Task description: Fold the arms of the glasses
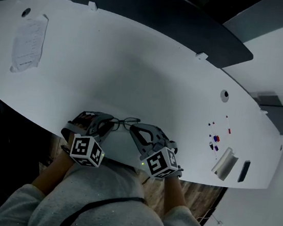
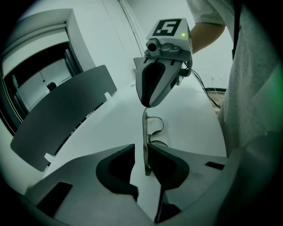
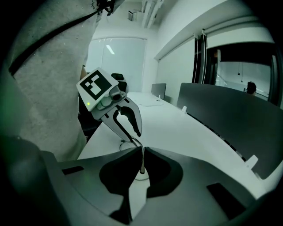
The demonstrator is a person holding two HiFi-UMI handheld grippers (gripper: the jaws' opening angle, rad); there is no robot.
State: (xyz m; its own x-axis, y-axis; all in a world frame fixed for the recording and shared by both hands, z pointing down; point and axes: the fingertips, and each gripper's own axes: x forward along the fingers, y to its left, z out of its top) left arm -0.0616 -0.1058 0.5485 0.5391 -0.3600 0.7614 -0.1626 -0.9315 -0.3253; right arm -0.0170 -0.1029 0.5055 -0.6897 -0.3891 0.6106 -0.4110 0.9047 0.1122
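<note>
Thin dark-framed glasses [image 1: 126,122] lie on the white table [image 1: 137,68] near its front edge, between my two grippers. In the left gripper view one arm of the glasses [image 2: 144,141] stands between the jaws of my left gripper [image 2: 141,150]. It leans on the right jaw, with a gap to the left jaw, so this gripper is open. In the right gripper view my right gripper [image 3: 140,152] is shut on the end of the other arm [image 3: 142,161]. The two grippers [image 1: 108,123] [image 1: 135,131] face each other, close together.
A sheet of paper [image 1: 27,43] lies at the far left. Small coloured bits [image 1: 214,140], a silver object [image 1: 224,163] and a dark flat object [image 1: 244,171] sit at the right. A dark partition [image 1: 160,9] runs along the far edge. The person's torso is right behind the grippers.
</note>
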